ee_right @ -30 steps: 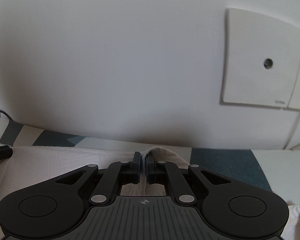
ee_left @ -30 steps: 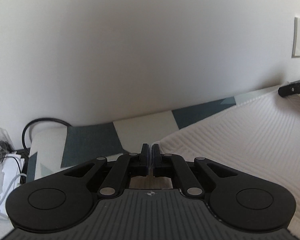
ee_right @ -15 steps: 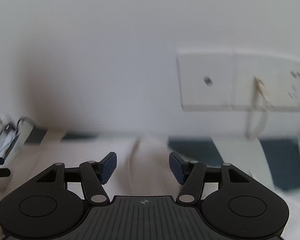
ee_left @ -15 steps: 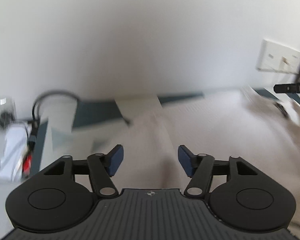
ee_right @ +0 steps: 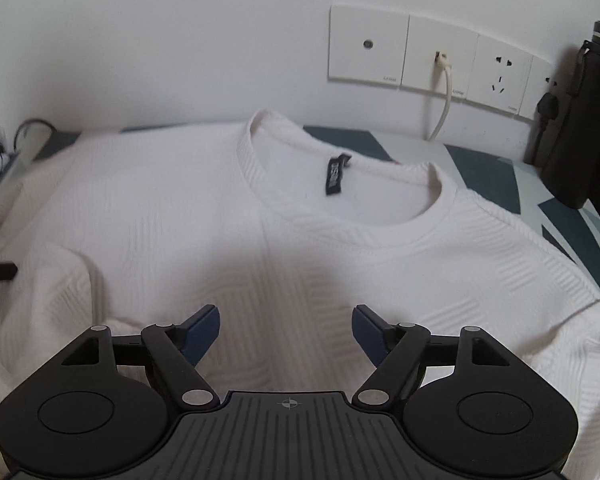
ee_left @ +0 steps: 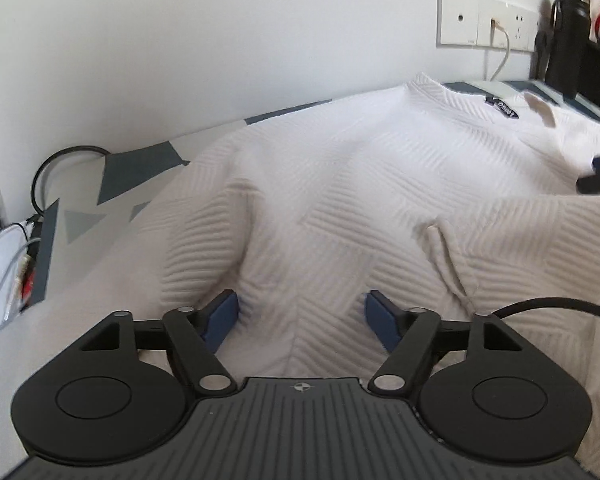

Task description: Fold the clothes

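The white textured knit sweater (ee_right: 284, 240) lies spread face-up on the grey-and-dark-blue patterned cover (ee_right: 500, 168), its ribbed neckline (ee_right: 340, 184) and dark neck label (ee_right: 335, 174) at the far side, toward the white wall. In the left wrist view a sleeve (ee_left: 540, 240) lies folded across the body at the right, with a raised ridge of cloth at the near left.

The left gripper (ee_left: 300, 316) hangs over the near body of the sweater, jaws spread wide and holding nothing. The right gripper (ee_right: 286, 330) sits just below the neckline, likewise released and empty.

Risks from here:
- The knit is thick and soft; a pinch could take only the top layer (the lower layer would then lag and bunch).
- The existing ridge could be pressed into the next fold as a crease.
- The white cable (ee_right: 444, 100) from the wall sockets (ee_right: 440, 56) and the black bottle (ee_right: 580, 128) stand near the far right edge; a wide sweep could snag or tip them.
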Motion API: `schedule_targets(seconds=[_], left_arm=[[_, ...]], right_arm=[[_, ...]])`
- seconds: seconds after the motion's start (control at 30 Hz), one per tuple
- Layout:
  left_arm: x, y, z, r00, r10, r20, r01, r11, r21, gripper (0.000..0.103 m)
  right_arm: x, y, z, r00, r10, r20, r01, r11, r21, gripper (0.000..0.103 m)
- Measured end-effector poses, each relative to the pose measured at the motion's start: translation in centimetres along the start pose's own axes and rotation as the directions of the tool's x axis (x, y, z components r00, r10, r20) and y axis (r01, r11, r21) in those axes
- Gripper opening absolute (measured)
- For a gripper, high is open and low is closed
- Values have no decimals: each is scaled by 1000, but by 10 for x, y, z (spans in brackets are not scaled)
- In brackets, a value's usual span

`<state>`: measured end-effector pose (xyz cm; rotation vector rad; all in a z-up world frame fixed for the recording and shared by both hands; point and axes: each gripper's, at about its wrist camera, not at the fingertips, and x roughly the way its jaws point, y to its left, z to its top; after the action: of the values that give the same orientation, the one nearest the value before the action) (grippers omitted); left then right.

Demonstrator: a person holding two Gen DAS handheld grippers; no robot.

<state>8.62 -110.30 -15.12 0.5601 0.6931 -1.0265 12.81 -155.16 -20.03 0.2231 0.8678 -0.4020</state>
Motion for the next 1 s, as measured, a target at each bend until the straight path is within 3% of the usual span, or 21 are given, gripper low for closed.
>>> schedule_targets(seconds=[0.1,0.17,0.27,0.57,0.77,1.0], left_arm=[[-1,3,-1,1000,0,-7,0,999,-34,56],[-4,3,-6,1000,12,1,-12,999,-36,57],[-6,13,-16,1000,12,9,-10,992,-122,60],[-30,9,-39,998,70,4,-68,987,-144,60],[-42,10,-50,998,56,-13,-58,974,-219,59],[-58,6,-66,998,61,-24,-65,971,-230,59]], right_arm=[[12,2,-2,999,-10,-36,11,1000,22,71],[16,4,-2,1000,-12,-29,13,1000,17,75],[20,9,-2,1000,5,-24,-5,1000,-18,78],[26,20,3,998,67,-23,-69,992,-102,84],[28,28,4,996,85,-20,-87,987,-136,83],[27,33,2,995,95,-13,-96,985,-146,83]])
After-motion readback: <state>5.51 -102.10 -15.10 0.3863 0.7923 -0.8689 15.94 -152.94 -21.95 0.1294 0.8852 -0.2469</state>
